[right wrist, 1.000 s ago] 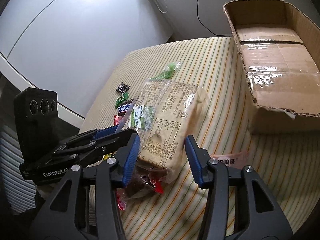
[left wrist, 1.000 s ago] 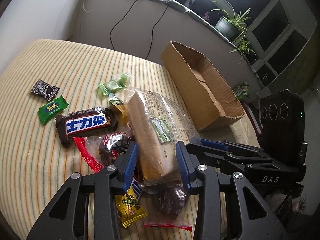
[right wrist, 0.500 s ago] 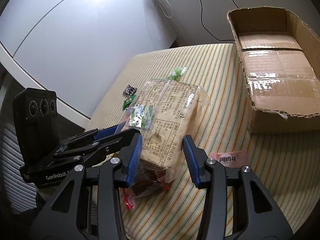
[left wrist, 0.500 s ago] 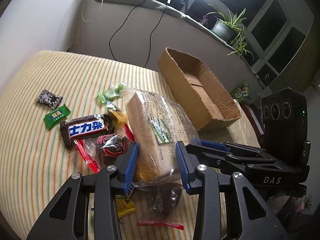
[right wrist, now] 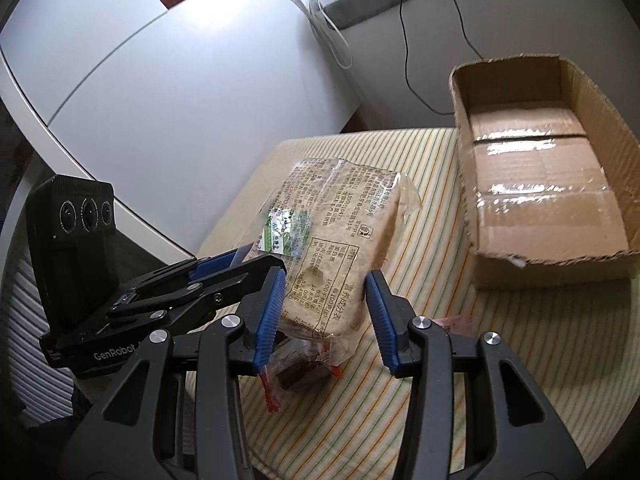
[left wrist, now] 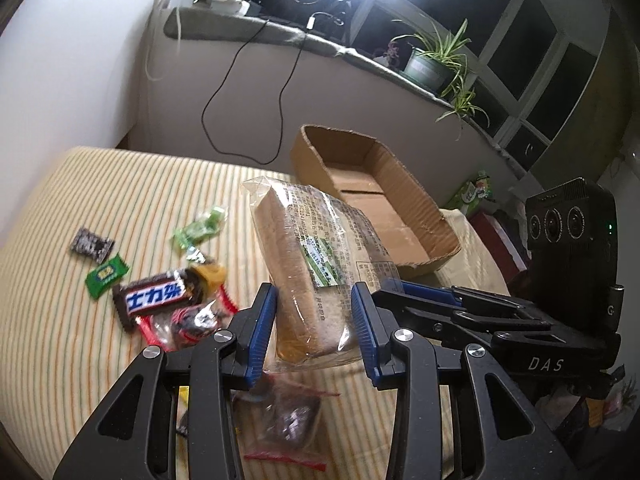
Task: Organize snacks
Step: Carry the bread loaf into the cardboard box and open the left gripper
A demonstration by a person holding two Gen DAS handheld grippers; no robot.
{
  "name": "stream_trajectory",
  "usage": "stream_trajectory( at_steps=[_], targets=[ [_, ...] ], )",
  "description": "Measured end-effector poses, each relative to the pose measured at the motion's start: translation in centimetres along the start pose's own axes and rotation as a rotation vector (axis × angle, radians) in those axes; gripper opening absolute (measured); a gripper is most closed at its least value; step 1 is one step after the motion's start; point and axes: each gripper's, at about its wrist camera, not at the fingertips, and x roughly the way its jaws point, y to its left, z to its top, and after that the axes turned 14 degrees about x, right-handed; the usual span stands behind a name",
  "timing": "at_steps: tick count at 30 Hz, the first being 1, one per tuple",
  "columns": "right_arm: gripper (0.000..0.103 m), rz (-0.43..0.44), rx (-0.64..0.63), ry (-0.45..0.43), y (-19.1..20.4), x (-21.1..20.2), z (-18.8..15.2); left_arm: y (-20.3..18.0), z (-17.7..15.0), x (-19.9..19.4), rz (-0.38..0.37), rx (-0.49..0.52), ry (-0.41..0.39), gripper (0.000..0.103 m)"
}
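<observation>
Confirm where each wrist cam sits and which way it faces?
Left wrist: on the left gripper, facing down along its blue-padded fingers at the clear-bagged bread loaf, small snacks left, open brown cardboard box beyond; right gripper shows at right.
Right wrist: on the right gripper, same loaf, box at right; left gripper shows at left.
Shared: loaf, box, striped yellow cloth.

Bare striped surface (right wrist: 436, 208) separates the bagged bread (right wrist: 340, 240) from the cardboard box (right wrist: 536, 184) at the far right edge. The box top is open and its interior unobstructed. Loose snack wrappers (left wrist: 160, 288) crowd the surface's left side.
</observation>
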Motion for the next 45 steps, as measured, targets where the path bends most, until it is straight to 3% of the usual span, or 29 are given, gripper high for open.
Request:
stream_trajectory(
  at_steps=[22,32,45],
  targets=[
    [0.044,-0.05,0.008,-0.126,-6.0,-8.1,2.9,-6.3,6.3,6.0,-0.047,0.098,-0.015,0.036],
    [0.043,-0.093,0.01,-0.132,-8.9,-8.0,6.0,-6.9,8.0,9.6,-0.049,0.105,0.013,0.036],
    [0.043,-0.143,0.023,-0.076,-11.0,-6.0,7.4,-6.7,7.9,13.7,-0.037,0.105,0.102,0.035]
  ],
)
